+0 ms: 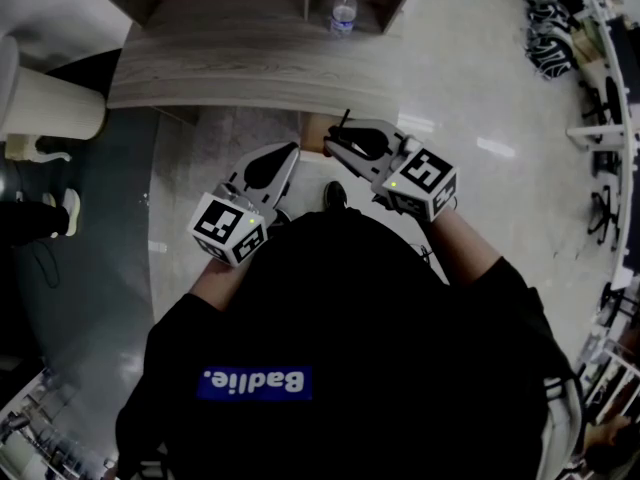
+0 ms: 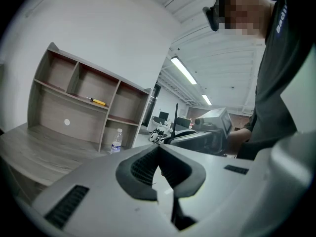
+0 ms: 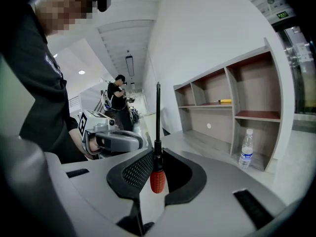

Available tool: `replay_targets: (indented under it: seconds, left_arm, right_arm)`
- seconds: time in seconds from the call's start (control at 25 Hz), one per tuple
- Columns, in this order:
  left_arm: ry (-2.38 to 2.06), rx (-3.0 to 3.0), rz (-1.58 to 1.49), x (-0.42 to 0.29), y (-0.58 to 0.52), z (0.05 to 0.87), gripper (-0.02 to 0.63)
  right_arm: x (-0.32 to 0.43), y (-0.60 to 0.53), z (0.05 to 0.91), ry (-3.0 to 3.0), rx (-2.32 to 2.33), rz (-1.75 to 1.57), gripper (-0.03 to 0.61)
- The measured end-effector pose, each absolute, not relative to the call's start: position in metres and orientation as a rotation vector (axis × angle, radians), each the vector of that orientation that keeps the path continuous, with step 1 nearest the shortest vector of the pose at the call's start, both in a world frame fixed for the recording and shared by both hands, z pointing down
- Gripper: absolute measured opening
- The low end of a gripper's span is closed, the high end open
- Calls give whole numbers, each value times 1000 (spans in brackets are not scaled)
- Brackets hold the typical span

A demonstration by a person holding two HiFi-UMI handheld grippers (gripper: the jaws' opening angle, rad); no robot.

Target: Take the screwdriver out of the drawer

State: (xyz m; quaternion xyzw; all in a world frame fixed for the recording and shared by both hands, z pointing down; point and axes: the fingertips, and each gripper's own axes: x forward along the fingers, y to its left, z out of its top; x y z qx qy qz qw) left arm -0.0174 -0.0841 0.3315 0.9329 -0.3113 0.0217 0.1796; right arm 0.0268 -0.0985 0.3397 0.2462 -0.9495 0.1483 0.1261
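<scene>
My right gripper (image 3: 157, 154) is shut on a screwdriver (image 3: 156, 179). Its red ribbed handle hangs below the pads and its black shaft (image 3: 158, 113) stands straight up between them. In the head view that gripper (image 1: 333, 145) is held in front of the person's chest, with the thin shaft (image 1: 344, 120) poking toward the desk edge. My left gripper (image 1: 292, 150) hangs just left of it, with the tips of the two close together. In the left gripper view its pads (image 2: 159, 148) meet with nothing between them, and the right gripper (image 2: 205, 135) shows beyond.
A grey wooden desk (image 1: 230, 68) with a shelf unit (image 2: 84, 102) stands ahead. A water bottle (image 1: 343, 13) stands in a lower cubby and a yellow tool (image 2: 98, 101) lies on a shelf. Another person (image 3: 118, 95) stands far off. Office chairs (image 1: 548, 28) line the right.
</scene>
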Motion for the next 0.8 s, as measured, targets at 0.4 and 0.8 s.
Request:
replay_targets:
  seconds: [0.4, 0.8]
  left_arm:
    - [-885, 2635, 63, -17, -83, 332, 2]
    - [-890, 2628, 59, -18, -83, 331, 2]
  right_arm:
    - [26, -98, 340, -2762, 712, 443, 81]
    - [26, -100, 338, -2761, 720, 445, 81]
